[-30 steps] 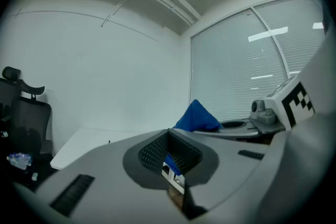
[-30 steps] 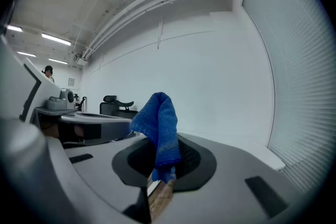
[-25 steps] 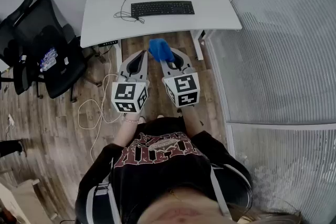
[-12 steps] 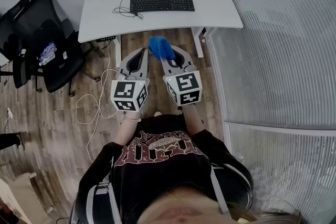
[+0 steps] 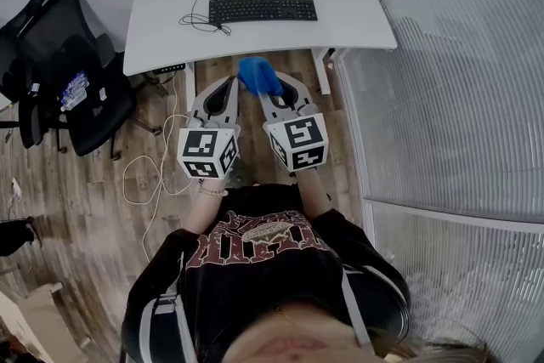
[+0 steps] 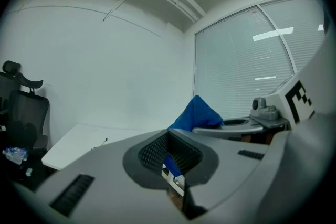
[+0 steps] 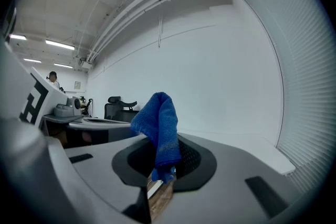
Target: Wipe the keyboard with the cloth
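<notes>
The right gripper (image 7: 159,150) pinches a crumpled blue woven cloth (image 7: 157,119), which stands up out of its jaws. It is held in the air above the brown wooden floor (image 5: 93,183), on the near side of the white table (image 5: 340,21). The left gripper (image 6: 168,132) hangs just left of it, jaws pressed together with nothing between them. The long black keyboard (image 5: 263,9) lies on the far part of the table, well apart from the cloth, with a thin black cable (image 5: 201,21) looped at its left end. Black office chairs (image 5: 72,76) stand at the left.
</notes>
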The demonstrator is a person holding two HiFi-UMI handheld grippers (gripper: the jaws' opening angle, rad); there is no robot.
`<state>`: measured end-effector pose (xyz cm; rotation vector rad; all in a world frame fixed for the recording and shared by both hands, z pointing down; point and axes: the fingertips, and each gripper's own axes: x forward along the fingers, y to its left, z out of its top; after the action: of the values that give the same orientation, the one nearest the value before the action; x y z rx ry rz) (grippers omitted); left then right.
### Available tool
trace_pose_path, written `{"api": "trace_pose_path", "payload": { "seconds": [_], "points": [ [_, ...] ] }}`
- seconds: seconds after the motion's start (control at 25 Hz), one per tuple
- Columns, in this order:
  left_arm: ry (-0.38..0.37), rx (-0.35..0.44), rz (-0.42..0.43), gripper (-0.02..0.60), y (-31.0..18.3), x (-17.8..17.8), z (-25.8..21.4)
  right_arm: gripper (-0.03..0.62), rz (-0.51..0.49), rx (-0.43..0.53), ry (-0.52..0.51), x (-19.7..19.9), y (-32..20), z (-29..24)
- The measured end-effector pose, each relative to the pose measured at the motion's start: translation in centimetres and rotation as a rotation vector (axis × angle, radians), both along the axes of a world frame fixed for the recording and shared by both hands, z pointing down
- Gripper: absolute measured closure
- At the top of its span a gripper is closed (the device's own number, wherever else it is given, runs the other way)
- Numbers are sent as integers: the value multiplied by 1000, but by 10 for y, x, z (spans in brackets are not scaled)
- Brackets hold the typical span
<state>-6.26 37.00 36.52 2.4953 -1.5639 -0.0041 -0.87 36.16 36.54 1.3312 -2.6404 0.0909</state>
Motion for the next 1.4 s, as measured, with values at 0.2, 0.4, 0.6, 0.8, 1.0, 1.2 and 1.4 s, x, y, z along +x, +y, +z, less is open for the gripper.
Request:
{"api": "trace_pose_path", "payload": {
  "seconds": [0.2,0.4,0.6,0.8,1.0,1.2,1.4],
  "points": [
    [-9,-3,27,548,-42,-7,4,530,25,0,-1,-7,-43,2],
    [-12,-3,53,549,-86,-16,2,530,35,-1,0,-22,-86,1],
    [-7,-17,78,548,-120,-25,8,530,49,-16,8,-35,-118,7],
    [0,-29,112,548,-143,-34,12,530,83,-26,2,-44,-141,10],
    [1,-30,142,549,-165,-45,15,530,113,-27,13,-58,-163,12],
    [3,-30,170,549,-177,-49,16,530,133,-31,16,-64,-174,14],
    [-8,-56,167,549,-192,-54,19,530,139,-44,9,-70,-189,13]
  ]
}}
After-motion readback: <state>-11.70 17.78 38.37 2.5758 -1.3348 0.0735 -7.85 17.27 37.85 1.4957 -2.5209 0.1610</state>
